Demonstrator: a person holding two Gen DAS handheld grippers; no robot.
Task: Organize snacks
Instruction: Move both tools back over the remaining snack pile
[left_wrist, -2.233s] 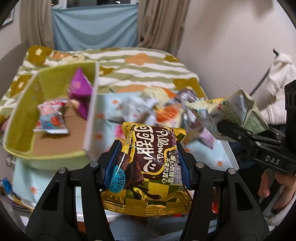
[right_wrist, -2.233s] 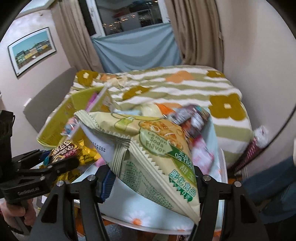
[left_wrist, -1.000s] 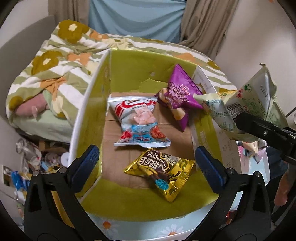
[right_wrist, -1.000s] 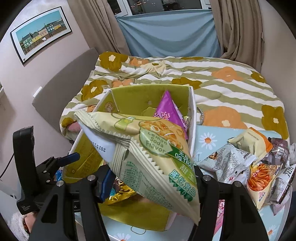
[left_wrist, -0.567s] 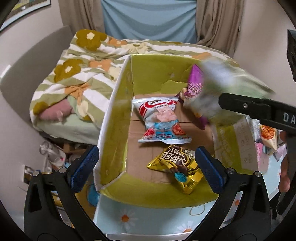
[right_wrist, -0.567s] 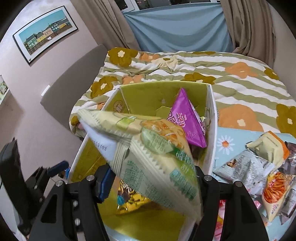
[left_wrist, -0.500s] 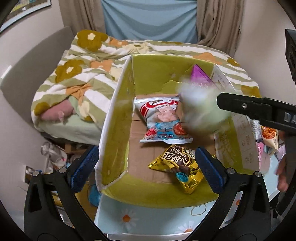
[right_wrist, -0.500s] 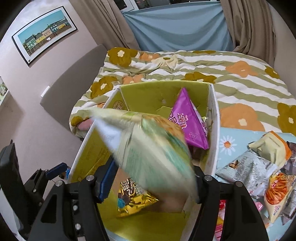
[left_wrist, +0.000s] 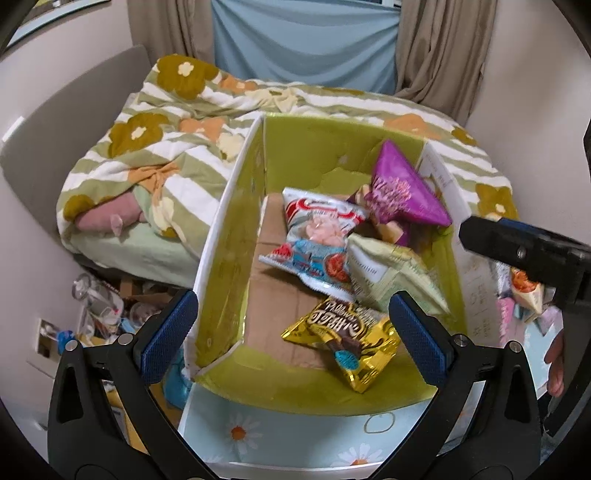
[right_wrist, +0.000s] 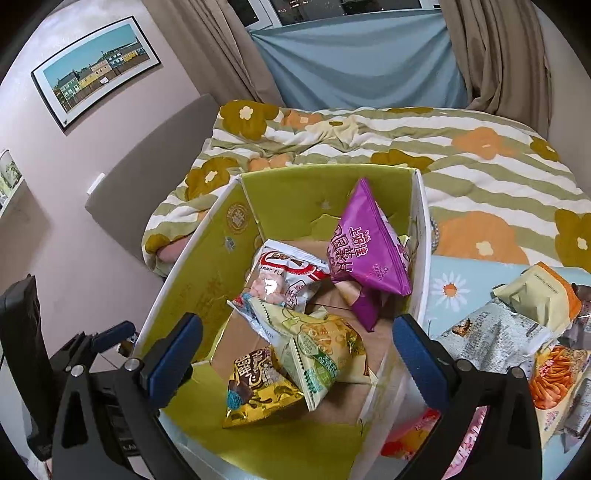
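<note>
A: What does the left wrist view show?

B: A bed with a green striped floral quilt (left_wrist: 177, 155) lies beyond a green-lined cardboard box (left_wrist: 229, 236). The left gripper (left_wrist: 291, 325) gapes empty above the gold foil chocolate packet (left_wrist: 347, 347); a pale green soda-flavour packet (left_wrist: 391, 273) lies just beyond.

A: And the right wrist view?

B: It adds a framed townscape picture (right_wrist: 96, 70) and loose snack packets on a daisy-print tablecloth (right_wrist: 450, 288) to the right. The right gripper (right_wrist: 295, 350) hangs spread, empty, over that pale green packet (right_wrist: 317, 350).
</note>
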